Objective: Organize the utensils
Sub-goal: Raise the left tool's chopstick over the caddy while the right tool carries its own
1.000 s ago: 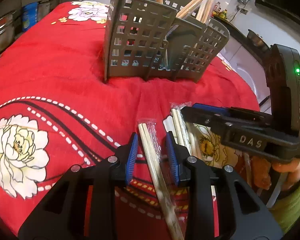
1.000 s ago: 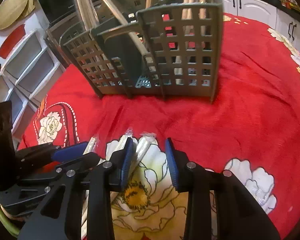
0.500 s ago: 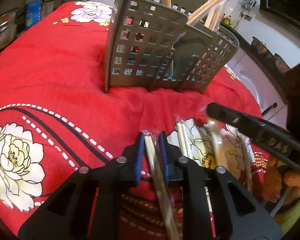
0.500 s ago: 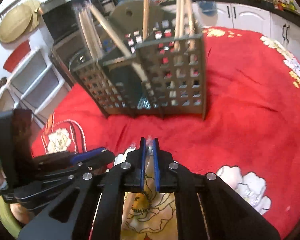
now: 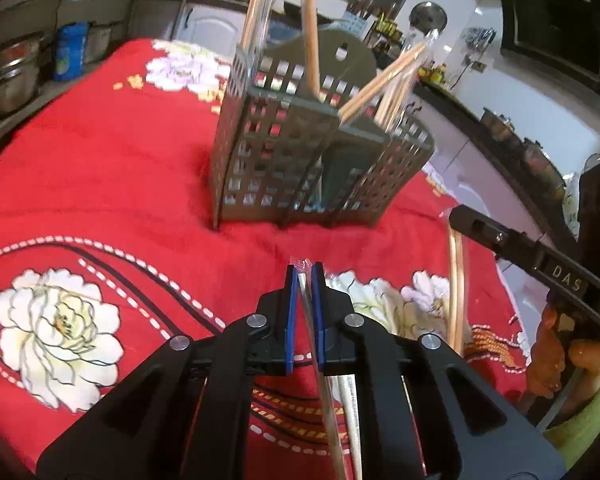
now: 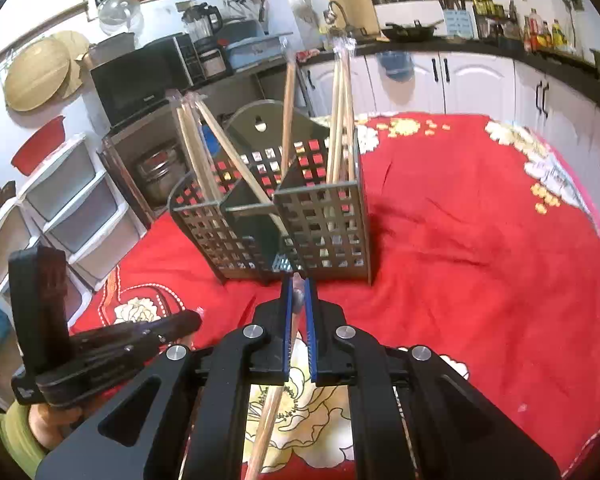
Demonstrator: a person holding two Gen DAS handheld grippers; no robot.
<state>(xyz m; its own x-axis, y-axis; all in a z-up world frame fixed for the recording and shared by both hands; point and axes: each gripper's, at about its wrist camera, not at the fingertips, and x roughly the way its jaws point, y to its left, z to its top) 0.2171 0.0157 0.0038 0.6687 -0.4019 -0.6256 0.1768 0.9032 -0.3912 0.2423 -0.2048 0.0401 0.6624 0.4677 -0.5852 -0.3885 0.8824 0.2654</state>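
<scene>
A grey slotted utensil holder (image 5: 316,160) (image 6: 284,216) stands on the red flowered cloth, with several wrapped chopstick pairs upright in its compartments. My left gripper (image 5: 305,276) is shut on a plastic-wrapped pair of chopsticks (image 5: 326,392) that hangs down toward the camera, lifted off the cloth. My right gripper (image 6: 297,292) is shut on another wrapped pair (image 6: 270,412), held just in front of the holder. In the left wrist view the right gripper's pair (image 5: 456,280) hangs from the right gripper's black finger (image 5: 500,236). One more wrapped pair (image 5: 352,404) lies on the cloth.
The red cloth (image 6: 480,280) covers a round table whose edge falls away on the right. Kitchen counters, white cabinets (image 6: 480,80), a microwave (image 6: 140,76) and plastic drawers (image 6: 80,208) surround it. A person's hand (image 5: 564,352) holds the right gripper.
Both grippers closed on wrapped chopstick pairs that lay on the cloth and lifted them. The right gripper rose more and came nearer the holder.
</scene>
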